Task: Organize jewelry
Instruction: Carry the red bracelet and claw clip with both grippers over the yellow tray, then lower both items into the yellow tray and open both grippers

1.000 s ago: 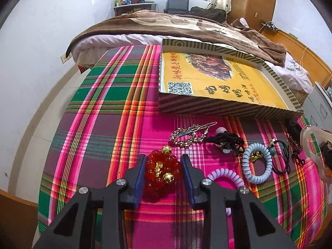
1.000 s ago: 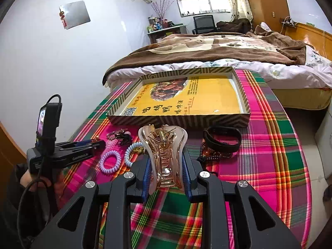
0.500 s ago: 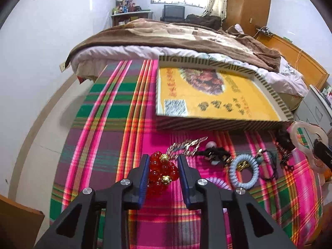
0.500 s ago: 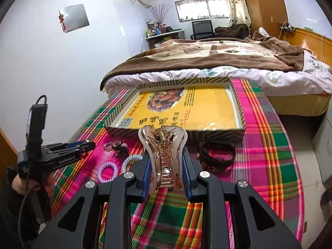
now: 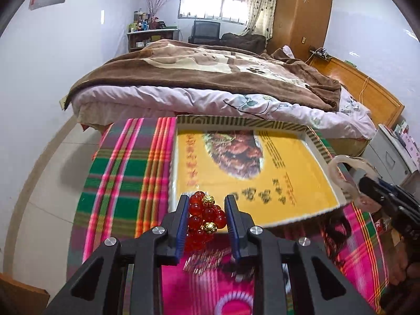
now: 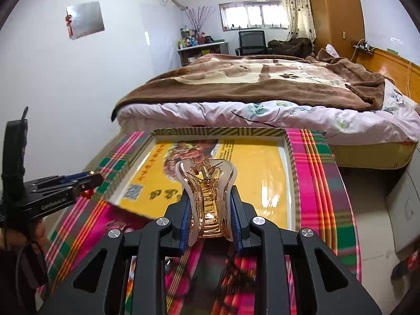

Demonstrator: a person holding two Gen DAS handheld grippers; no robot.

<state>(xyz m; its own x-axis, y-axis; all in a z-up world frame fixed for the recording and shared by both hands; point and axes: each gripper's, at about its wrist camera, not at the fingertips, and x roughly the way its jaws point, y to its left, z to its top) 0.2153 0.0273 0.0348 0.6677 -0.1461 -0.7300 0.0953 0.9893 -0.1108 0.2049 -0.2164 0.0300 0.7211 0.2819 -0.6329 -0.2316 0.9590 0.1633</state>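
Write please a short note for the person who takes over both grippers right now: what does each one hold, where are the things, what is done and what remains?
Left gripper: shut on the red bead bracelet, near the yellow box's front left corner.
Right gripper: shut on the amber hair claw, at the box's front edge.
Done: both pieces picked up. The box looks empty.
Left: put both in the box, then fetch the blurred pieces on the plaid cloth.

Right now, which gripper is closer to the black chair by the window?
Neither clearly. The left gripper and right gripper both hover over the yellow box, across the bed from the black chair.
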